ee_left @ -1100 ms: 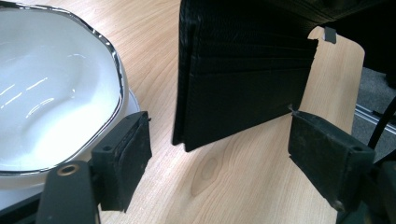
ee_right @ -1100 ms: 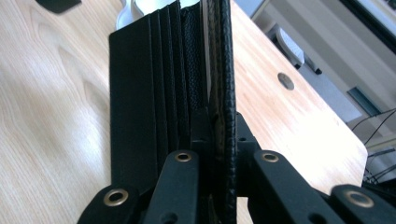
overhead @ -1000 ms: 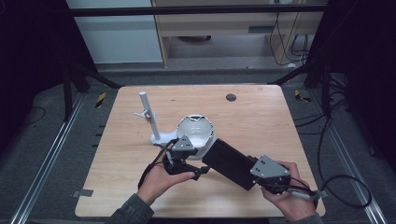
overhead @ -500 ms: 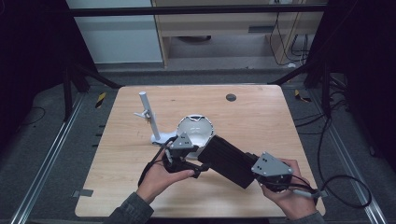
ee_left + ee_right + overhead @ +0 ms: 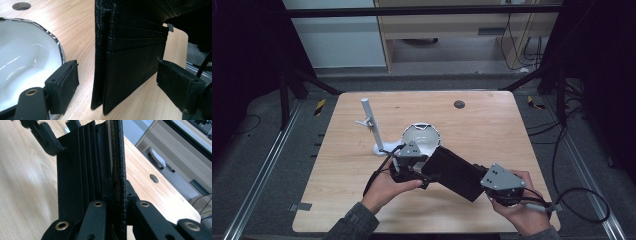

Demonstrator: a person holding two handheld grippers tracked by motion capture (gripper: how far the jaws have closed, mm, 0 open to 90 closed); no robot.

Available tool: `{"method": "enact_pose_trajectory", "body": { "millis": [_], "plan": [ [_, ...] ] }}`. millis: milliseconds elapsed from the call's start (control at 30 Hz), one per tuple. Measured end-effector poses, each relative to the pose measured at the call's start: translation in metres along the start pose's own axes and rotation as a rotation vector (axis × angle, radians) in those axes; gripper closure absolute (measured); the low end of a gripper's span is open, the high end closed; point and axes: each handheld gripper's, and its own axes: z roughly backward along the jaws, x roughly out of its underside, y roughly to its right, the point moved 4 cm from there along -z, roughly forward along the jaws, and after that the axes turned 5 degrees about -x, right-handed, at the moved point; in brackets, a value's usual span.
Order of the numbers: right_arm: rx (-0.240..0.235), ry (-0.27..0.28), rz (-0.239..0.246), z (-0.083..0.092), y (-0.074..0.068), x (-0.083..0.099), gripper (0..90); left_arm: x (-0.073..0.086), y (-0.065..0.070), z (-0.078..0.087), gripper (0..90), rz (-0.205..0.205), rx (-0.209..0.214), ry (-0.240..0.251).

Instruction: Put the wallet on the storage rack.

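holding a wallet open, the left jaws not yet on it

gripping one flap, the right gripper (image 5: pixel 482 184) has its jaws clamped on the black grained-leather wallet with card slots (image 5: pixel 455 172), held just beside the shiny white bowl (image 5: pixel 421 135) on the wooden table (image 5: pixel 492 125). the left gripper (image 5: pixel 117 87) stands wide around the other flap without pinching. card slots look empty. no readable writing.
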Motion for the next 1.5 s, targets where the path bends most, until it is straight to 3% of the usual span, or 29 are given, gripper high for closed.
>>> {"method": "enact_pose_trajectory", "body": {
  "millis": [200,400,433,533,567,733,767,867,1067,1267,1400,1433,1500],
  "plan": [
    [-0.007,0.012,0.006,0.000,-0.001,-0.003,84.2,-0.001,-0.002,-0.007,18.4,0.017,0.018,0.001],
    [-0.017,0.019,0.012,-0.001,-0.003,-0.006,84.2,-0.003,-0.001,-0.013,27.4,0.019,0.059,-0.009],
    [-0.020,0.021,0.015,-0.002,-0.004,-0.006,84.2,-0.005,0.000,-0.014,31.9,0.036,0.092,0.004],
    [-0.020,0.024,0.017,-0.002,-0.004,-0.005,84.2,-0.007,0.001,-0.013,40.4,0.046,0.105,0.022],
    [-0.020,0.025,0.017,-0.002,-0.004,-0.005,84.2,-0.007,0.002,-0.013,53.4,0.035,0.109,0.014],
    [-0.020,0.026,0.011,-0.003,-0.002,0.000,84.0,-0.009,0.008,-0.008,63.3,0.026,0.116,0.007],
    [-0.021,0.026,0.004,-0.004,-0.001,0.001,83.8,-0.010,0.011,-0.005,69.4,0.025,0.120,0.011],
    [-0.018,0.021,0.006,-0.005,-0.002,0.003,83.4,-0.012,0.012,-0.001,77.6,0.024,0.119,0.011],
    [-0.015,0.021,-0.001,-0.012,-0.006,0.007,82.6,-0.015,0.012,0.007,79.2,0.008,0.073,0.001],
    [-0.020,0.028,-0.013,-0.016,-0.007,0.011,76.5,-0.022,0.012,0.013,79.6,0.003,0.056,0.003],
    [-0.027,0.049,-0.036,-0.018,-0.007,0.011,65.8,-0.032,0.008,0.017,79.6,-0.008,0.024,0.009],
    [-0.036,0.047,-0.049,-0.020,-0.009,0.012,58.2,-0.035,0.007,0.018,79.7,-0.009,0.020,0.011],
    [-0.041,0.043,-0.054,-0.021,-0.010,0.012,56.4,-0.040,0.006,0.019,79.6,-0.010,0.004,0.014]
  ]
}}
